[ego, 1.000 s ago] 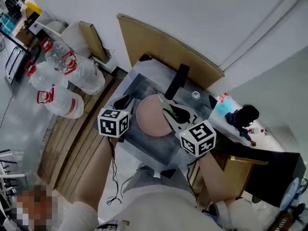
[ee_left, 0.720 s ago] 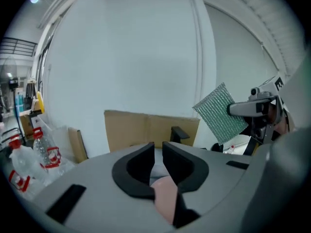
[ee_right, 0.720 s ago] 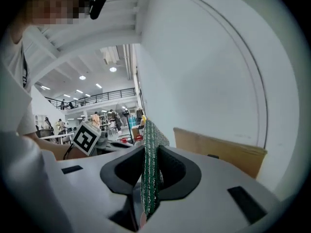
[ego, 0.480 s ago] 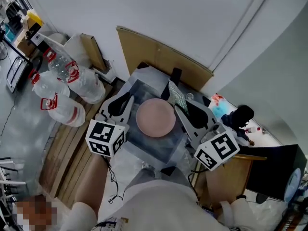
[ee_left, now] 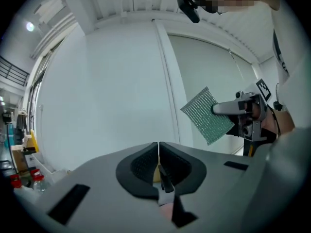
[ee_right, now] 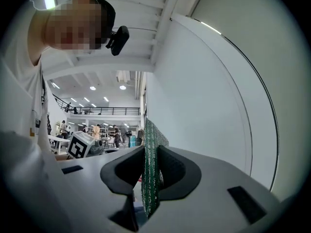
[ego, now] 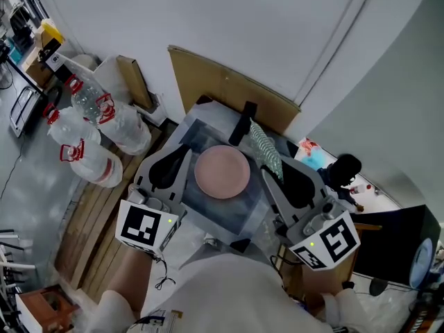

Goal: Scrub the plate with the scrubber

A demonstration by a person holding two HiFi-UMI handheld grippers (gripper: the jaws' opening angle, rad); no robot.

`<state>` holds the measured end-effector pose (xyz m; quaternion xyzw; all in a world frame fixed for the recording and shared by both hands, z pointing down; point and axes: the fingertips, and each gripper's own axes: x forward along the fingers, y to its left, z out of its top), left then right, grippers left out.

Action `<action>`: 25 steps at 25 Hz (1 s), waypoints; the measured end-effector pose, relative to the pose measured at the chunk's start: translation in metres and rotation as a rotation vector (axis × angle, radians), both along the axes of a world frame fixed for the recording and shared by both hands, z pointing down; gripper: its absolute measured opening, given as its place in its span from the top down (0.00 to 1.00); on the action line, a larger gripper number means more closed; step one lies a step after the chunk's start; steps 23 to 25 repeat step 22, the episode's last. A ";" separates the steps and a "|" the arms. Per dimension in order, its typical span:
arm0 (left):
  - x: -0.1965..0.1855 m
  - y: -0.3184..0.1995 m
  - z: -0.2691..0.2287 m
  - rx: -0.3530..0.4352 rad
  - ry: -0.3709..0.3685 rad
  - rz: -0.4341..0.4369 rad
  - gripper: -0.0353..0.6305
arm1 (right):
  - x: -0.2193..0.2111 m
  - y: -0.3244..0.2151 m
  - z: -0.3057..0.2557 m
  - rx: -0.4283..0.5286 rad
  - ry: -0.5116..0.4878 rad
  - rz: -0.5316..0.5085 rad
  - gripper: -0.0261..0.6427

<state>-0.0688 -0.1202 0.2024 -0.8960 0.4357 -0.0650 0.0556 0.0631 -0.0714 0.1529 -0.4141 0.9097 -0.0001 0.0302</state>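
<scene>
Right gripper (ee_right: pixel 146 171) is pinching the green mesh scrubber (ego: pixel 266 148) up clear of the round pink plate (ego: pixel 222 172), which is lying in the grey sink (ego: pixel 236 210). Left gripper (ee_left: pixel 159 154) jaws have just been closing together, empty. The unheld plate is risking sliding under scrubbing.

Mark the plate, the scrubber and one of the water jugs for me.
plate (ego: pixel 222 172): head view, centre of its pink face.
scrubber (ee_left: pixel 208 115): left gripper view, middle of the green mesh.
water jug (ego: pixel 127 122): head view, its clear body.
</scene>
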 end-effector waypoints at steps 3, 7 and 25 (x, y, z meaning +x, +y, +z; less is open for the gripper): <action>0.003 0.016 -0.011 0.006 0.001 0.005 0.91 | -0.003 0.014 -0.011 0.019 0.015 -0.009 0.80; 0.001 0.029 -0.012 0.012 0.013 -0.007 0.91 | -0.005 0.027 -0.010 0.021 0.030 -0.025 0.80; 0.009 0.057 -0.001 -0.021 -0.026 -0.001 0.91 | -0.008 0.038 0.003 0.002 0.082 -0.023 0.80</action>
